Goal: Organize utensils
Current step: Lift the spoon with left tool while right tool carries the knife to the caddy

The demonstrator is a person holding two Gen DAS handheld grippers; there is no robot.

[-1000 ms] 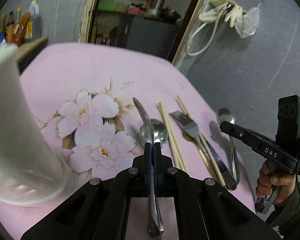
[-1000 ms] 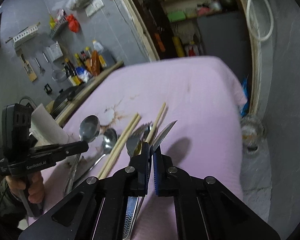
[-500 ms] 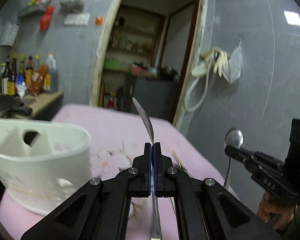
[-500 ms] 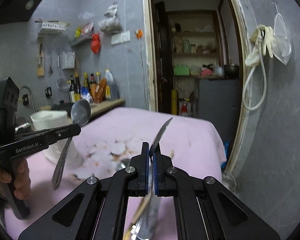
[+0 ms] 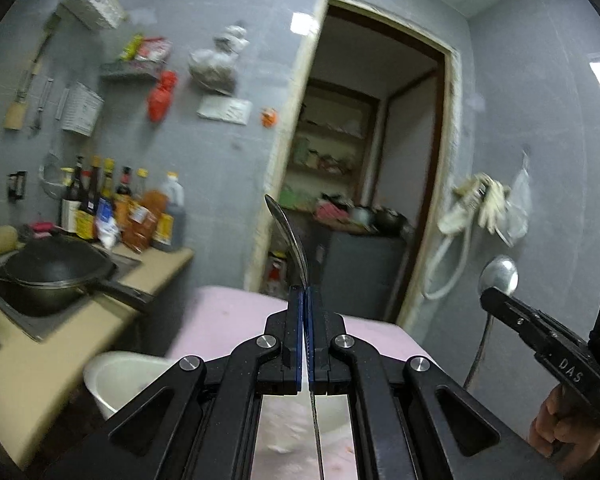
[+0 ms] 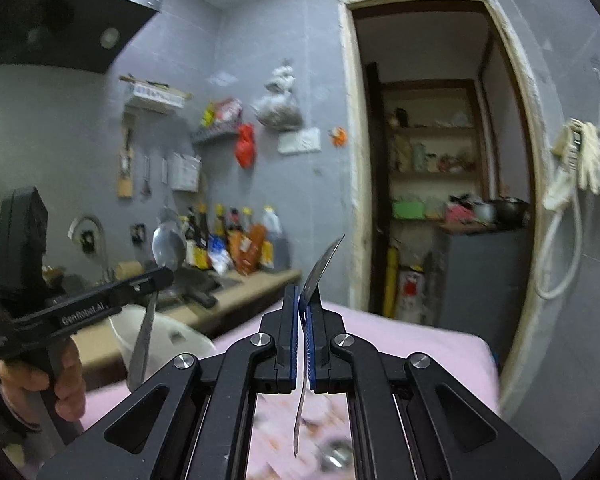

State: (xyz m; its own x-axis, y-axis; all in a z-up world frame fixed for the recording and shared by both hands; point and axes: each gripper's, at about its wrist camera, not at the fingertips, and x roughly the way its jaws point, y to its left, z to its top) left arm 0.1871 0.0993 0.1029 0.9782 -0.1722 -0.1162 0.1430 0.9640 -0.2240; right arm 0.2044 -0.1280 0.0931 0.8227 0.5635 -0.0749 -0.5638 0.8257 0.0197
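Steel, bowl up: the long-handled metal spoon is clamped between the closed fingers of my left tool, raised above the pink-clothed counter. My right tool is likewise pinched on a second steel spoon, its handle hanging down past the jaws. Below my left tool, the white plastic utensil holder stands on the cloth, beside the tan kitchen worktop with its black wok.

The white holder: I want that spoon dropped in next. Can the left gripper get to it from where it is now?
Probably yes. The left gripper, jaws shut on the spoon, is raised just behind the white holder, whose open top looks unobstructed. The right gripper is off to the side.
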